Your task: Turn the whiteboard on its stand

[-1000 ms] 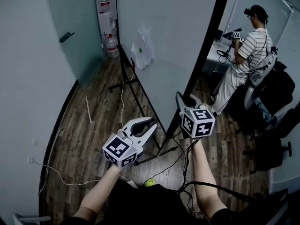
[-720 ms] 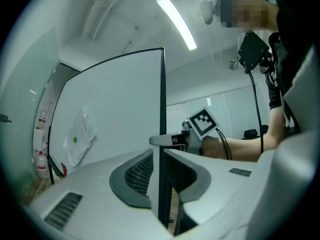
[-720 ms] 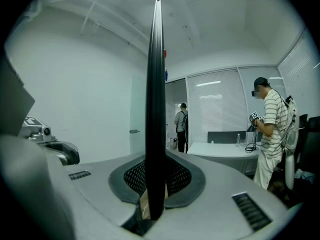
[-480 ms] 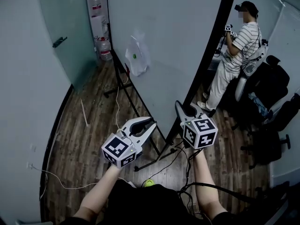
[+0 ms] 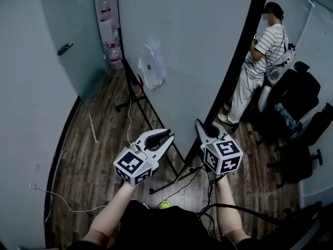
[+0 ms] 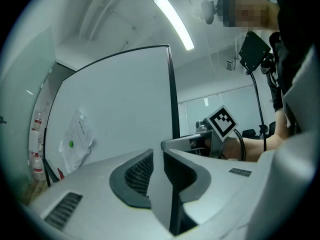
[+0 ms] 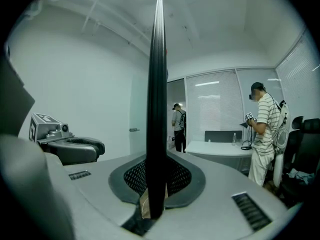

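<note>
We see a tall white whiteboard (image 5: 187,46) with a thin black frame standing almost edge-on to us on a black metal stand (image 5: 127,105), which rests on a brown wood-plank floor (image 5: 99,155). A clear plastic sleeve holding a sheet of paper (image 5: 151,69) is stuck to the board's face.

The right gripper (image 5: 202,126) has its jaws clamped on the board's black side edge (image 7: 157,84), low down on the panel. The edge runs straight up between the pads. The left gripper (image 5: 170,137) hangs just beside the board's white face, near its lower part. Its jaws stand a narrow way apart with nothing between them, and we cannot tell whether they touch the board.

We judge the panel to be stiff, broad and fairly heavy, so it will likely swing slowly. Its smooth face offers no purchase. The framed edge, as far from the stand's upright as possible, looks like the best place to grip, with the free gripper pushing flat on the face. The light stand may skid or rock.

Loose cables lie on the floor by the stand's foot. Beyond the board, a person in a striped shirt (image 5: 260,51) stands near black office chairs (image 5: 296,103).
</note>
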